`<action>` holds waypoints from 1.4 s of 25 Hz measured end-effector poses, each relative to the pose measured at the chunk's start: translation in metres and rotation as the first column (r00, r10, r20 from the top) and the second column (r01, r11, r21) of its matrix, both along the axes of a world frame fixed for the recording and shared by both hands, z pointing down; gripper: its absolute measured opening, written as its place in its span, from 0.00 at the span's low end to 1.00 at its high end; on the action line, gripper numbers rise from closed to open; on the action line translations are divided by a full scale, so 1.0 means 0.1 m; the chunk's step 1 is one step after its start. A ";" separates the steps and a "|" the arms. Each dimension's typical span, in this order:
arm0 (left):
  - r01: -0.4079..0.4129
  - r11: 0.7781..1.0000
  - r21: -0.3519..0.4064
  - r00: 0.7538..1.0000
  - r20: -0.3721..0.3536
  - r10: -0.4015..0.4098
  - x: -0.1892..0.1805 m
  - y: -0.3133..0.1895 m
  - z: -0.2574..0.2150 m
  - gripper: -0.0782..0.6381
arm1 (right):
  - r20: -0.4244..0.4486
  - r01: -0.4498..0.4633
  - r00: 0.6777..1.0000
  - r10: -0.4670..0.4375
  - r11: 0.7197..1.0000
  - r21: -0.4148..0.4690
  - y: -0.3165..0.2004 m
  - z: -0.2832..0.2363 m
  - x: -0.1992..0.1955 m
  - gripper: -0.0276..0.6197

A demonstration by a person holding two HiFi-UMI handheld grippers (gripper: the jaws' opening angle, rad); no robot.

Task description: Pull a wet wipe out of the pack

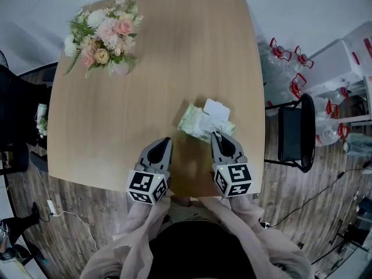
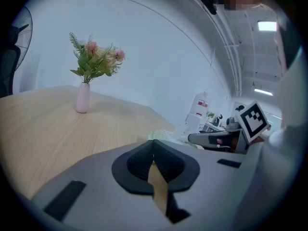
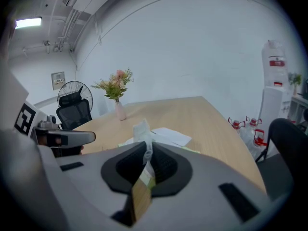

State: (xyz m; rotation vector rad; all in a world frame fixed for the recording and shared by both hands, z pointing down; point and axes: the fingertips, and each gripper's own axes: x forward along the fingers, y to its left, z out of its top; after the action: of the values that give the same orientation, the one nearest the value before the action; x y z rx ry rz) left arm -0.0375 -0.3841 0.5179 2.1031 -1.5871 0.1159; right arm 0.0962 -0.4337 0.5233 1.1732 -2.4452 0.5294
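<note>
The pale green wet-wipe pack (image 1: 197,124) lies on the wooden table (image 1: 145,97) with its white lid flap (image 1: 216,109) folded open. My right gripper (image 1: 216,135) sits at the pack's near edge, shut on a white wipe (image 3: 143,131) that sticks up from the pack's opening between the pads. The open lid (image 3: 168,136) shows just beyond the right gripper (image 3: 147,146). To the left of the pack, my left gripper (image 1: 167,140) rests over bare table, apart from the pack, jaws together and empty. In the left gripper view the left gripper (image 2: 153,146) holds nothing; the pack's edge (image 2: 161,134) peeks past it.
A pink vase of flowers (image 1: 104,36) stands at the table's far left corner. A black chair (image 1: 293,133) is beside the table's right edge, with several water bottles (image 1: 290,63) behind it. An office chair (image 1: 17,115) stands at the left.
</note>
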 end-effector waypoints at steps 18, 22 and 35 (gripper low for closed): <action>-0.017 1.000 0.021 1.000 0.016 0.017 0.08 0.08 -0.10 0.12 | 0.013 -0.009 1.000 0.009 1.000 0.018 0.13 -0.07 0.08 0.08; -0.017 1.000 0.021 1.000 0.016 0.017 0.07 0.10 -0.10 0.12 | 0.015 -0.012 1.000 0.011 1.000 0.016 0.15 -0.07 0.08 0.08; -0.033 0.999 0.029 0.999 0.015 0.033 0.09 0.11 -0.13 0.12 | 0.009 -0.021 1.000 0.021 1.000 0.011 0.23 -0.07 0.12 0.08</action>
State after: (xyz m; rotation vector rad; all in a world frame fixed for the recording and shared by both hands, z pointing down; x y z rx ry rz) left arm -0.0284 -0.3730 0.5053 2.1562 -1.5718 0.1204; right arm 0.1079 -0.4111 0.5166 1.2046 -2.4487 0.5290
